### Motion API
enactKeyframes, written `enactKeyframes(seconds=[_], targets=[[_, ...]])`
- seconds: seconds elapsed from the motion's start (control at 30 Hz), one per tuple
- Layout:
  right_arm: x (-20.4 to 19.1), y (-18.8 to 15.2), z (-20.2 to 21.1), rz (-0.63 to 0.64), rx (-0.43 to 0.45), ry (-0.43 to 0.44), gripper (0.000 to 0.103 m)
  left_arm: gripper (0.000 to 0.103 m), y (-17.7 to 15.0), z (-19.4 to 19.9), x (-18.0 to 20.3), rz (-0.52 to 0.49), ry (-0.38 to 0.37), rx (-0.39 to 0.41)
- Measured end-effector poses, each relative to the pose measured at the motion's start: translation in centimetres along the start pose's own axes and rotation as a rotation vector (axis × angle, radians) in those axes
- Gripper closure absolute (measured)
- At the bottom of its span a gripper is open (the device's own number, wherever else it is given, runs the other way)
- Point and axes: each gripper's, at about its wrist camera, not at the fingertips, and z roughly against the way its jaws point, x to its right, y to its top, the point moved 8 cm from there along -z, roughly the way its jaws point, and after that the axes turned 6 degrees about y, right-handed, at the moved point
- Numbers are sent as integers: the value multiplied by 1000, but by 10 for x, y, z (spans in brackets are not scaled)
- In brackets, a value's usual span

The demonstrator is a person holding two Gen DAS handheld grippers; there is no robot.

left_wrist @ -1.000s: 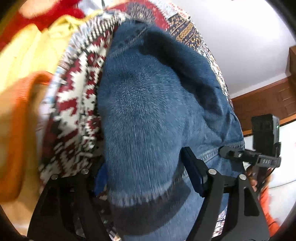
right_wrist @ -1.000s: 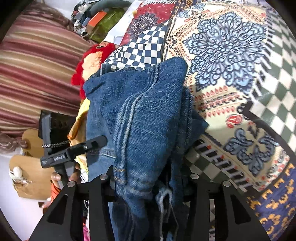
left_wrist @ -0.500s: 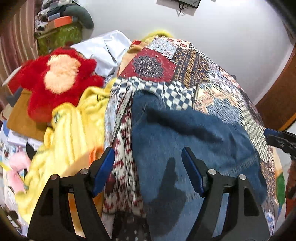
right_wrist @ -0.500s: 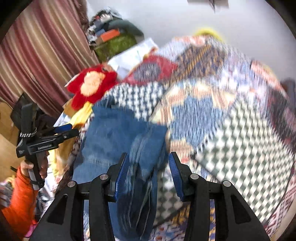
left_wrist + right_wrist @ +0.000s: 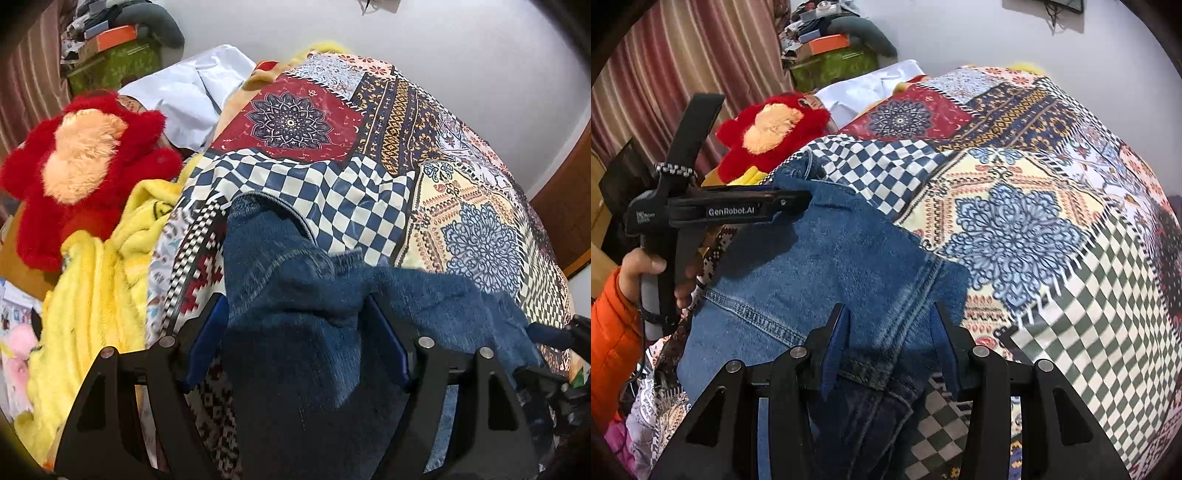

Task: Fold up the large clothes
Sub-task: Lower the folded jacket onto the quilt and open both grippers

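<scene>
We are folding the jeans (image 5: 798,280). They lie on the patchwork bedspread (image 5: 1015,206), near its left edge, with a yellow blanket (image 5: 92,288) and a red plush toy (image 5: 85,173) just beside them on the left.

Our left claw (image 5: 295,332) is wide open. A thick hump of denim sits between its blue pads. We cannot tell if the pads press on it, so we cannot say it is held. From the other side we see this claw (image 5: 798,197) over the far corner of the jeans, with a hand (image 5: 653,273) in an orange sleeve on its handle.

Our right claw (image 5: 888,336) is partly open. It stands over the seam at the near end of the jeans. The pads look clear of the cloth, so it holds nothing.

We think one fold is done, because the jeans look doubled and fairly flat. The next move needs both claws to pinch one end of the cloth firmly, lift it together, and lay it evenly over the other end. The denim is thick and heavy, so a weak pinch could slip.
</scene>
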Motion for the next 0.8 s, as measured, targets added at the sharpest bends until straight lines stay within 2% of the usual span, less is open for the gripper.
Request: enactKeyframes(seconds=[0.13,0.23,0.3,0.37,0.53,0.67,0.8], targets=[[-14,-3,26,25,33,-11,61,27,-18,30,6,-28,-40,14],[-26,-17,35,42,21,2,61,27,-49,50,14,-79,-46,5],[-28,-33,35,53,0,-40,60,27,-72,59,18,-111,-34,-12],[-28,-52,32,33,-53,-36,60,27,-96,66,23,-139,-24,-28],[-25,-79,50,-41,-41,-24,60,25,-145,94,26,-180,35,1],[-32,-89,77,-57,-26,-39,60,25,-160,119,24,-190,48,4],[-51,-86,116,-38,47,-41,60,25,-153,161,20,-161,70,91]])
